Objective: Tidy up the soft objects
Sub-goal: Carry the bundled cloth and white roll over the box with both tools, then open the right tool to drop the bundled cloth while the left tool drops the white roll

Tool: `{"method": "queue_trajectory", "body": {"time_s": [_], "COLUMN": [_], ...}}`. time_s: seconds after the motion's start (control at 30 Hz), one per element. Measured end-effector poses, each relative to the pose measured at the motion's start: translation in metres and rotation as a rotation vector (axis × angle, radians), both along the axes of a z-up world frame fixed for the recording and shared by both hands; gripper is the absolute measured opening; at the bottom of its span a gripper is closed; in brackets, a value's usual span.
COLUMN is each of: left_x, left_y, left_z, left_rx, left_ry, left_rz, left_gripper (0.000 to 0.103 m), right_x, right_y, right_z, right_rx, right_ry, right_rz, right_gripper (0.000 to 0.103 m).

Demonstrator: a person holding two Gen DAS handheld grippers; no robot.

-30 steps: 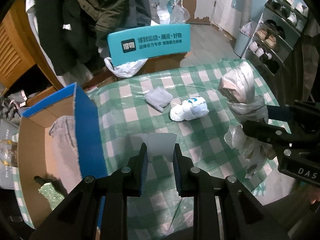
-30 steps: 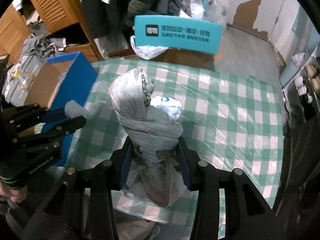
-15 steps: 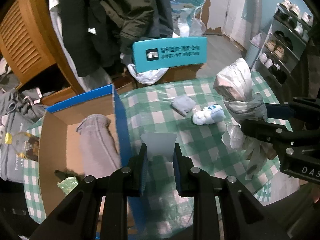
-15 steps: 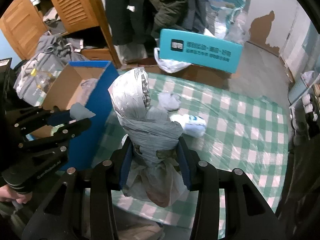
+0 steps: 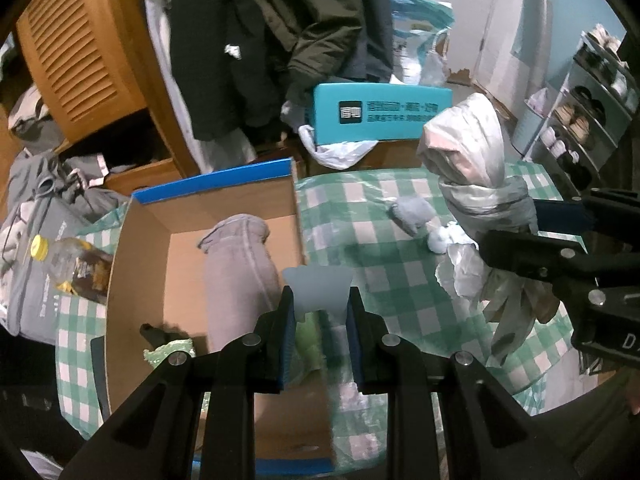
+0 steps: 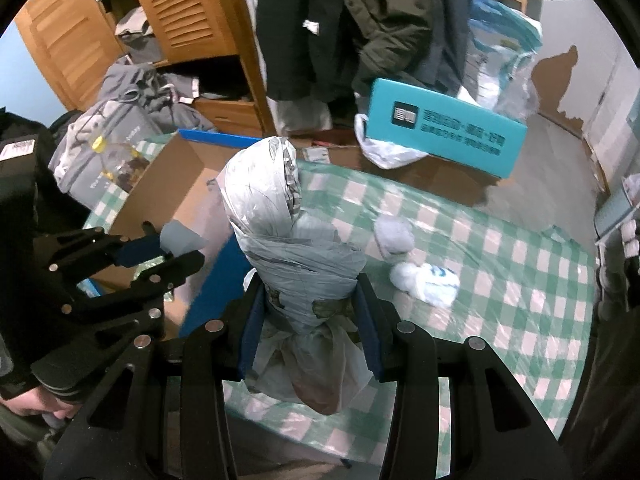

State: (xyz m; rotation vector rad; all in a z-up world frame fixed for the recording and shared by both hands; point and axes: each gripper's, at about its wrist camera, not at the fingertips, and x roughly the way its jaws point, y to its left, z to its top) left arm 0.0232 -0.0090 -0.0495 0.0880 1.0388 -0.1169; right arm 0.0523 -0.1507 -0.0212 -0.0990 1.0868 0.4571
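Note:
My left gripper (image 5: 320, 312) is shut on a small grey-blue folded cloth (image 5: 318, 288) and holds it over the right wall of the open cardboard box (image 5: 176, 216). The box holds a grey rolled garment (image 5: 240, 264) and a green item (image 5: 172, 350). My right gripper (image 6: 308, 320) is shut on a tall bundle wrapped in grey plastic (image 6: 276, 216), held upright above the checked table, right of the box. A grey sock ball (image 6: 394, 236) and a white-blue bundle (image 6: 424, 278) lie on the cloth.
The green-checked tablecloth (image 6: 500, 280) covers the table. A teal box (image 6: 444, 132) on a brown carton stands behind it. Coats hang at the back by a wooden wardrobe (image 6: 180, 20). A bottle (image 5: 68, 256) lies on a grey bag left of the box. A shoe rack (image 5: 588, 120) stands at right.
Both grippers have moved left with their loads. The left gripper has gone from over the table to over the box's right wall; the right bundle has come closer to the box.

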Motion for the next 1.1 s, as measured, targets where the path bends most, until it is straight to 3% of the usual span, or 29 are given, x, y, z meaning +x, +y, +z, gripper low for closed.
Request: {"method": "queue_trajectory", "body": {"time_s": [0.53,1.1], "left_x": [-0.007,-0.007], "left_y": [0.072,0.133], "left_z": [-0.011,-0.044], "left_rx": [-0.012,-0.002], "left_ry": [0.017,0.079], "left_rz": [0.115,0.216], "left_gripper": [0.024,0.025], "right_x": [0.010,0.017], "right_y": [0.085,0.158], "right_z": [-0.008,-0.033], "right_rx": [0.017,-0.025], "right_ry": [0.042,0.101], "right_rz": [0.102,0.190], "right_gripper": [0.042,0.042]}}
